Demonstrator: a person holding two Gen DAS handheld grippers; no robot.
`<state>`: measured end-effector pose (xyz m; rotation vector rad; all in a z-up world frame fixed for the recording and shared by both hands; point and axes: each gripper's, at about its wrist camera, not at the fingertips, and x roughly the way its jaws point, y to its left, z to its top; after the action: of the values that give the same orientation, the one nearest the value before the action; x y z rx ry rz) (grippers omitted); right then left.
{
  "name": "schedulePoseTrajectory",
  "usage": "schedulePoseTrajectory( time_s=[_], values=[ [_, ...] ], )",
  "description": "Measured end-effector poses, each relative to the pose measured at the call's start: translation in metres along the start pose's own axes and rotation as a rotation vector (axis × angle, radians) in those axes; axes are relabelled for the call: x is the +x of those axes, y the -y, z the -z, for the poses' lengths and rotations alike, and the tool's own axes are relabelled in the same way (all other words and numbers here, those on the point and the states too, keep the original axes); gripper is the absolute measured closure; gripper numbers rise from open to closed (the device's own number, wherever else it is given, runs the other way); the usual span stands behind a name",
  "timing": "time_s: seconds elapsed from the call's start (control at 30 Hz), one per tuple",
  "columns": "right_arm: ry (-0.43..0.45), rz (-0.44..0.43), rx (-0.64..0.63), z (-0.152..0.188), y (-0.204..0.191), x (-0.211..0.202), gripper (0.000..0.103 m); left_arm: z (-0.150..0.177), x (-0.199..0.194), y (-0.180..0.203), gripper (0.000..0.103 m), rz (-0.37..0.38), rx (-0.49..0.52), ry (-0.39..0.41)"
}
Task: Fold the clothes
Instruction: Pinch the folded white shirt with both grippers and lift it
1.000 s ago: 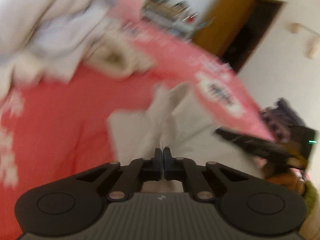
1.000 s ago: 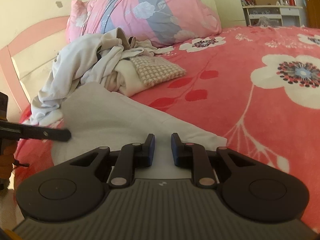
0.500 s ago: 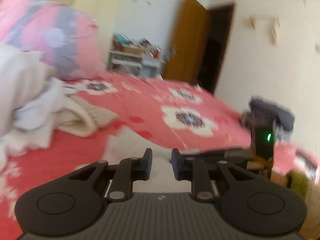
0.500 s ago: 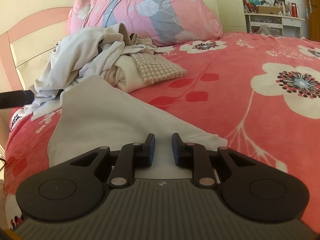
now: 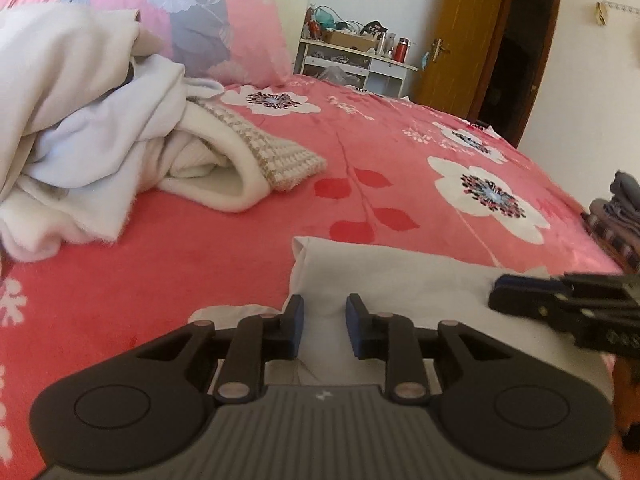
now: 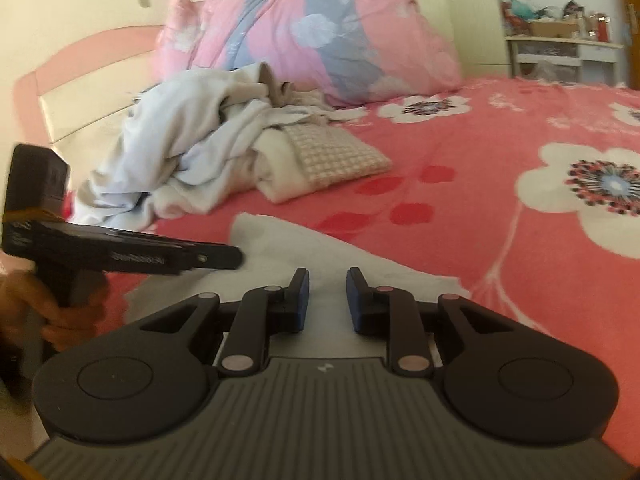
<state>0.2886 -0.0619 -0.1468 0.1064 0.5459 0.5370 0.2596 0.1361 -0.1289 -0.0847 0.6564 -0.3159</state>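
Hovering over the pale folded garment (image 5: 400, 276) w/ nothing gripped, left tool (image 5: 322, 322) still parting, right tool (image 6: 327, 298) narrowly apart; unfolded pile (image 5: 100, 140) beyond it toward the pillow (image 5: 208, 20) still to do, so approx. early-mid.

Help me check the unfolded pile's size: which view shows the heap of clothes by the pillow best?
The right wrist view: the whole heap of clothes shows, lying against the pillow. The left wrist view crops the heap at its left edge.
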Motion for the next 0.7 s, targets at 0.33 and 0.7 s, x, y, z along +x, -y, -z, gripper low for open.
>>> schedulePoseTrajectory(
  time_s=[0.33,0.7],
  values=[
    [0.073,0.084,0.57,0.016,0.101,-0.053,0.081,-0.001,0.007,-0.008,0.077,0.04,-0.051,-0.003],
    [-0.133,-0.176,1.0,0.076,0.044,-0.094,0.043,0.0,0.008,-0.014,0.077,0.066,-0.084,0.0]
  ],
)
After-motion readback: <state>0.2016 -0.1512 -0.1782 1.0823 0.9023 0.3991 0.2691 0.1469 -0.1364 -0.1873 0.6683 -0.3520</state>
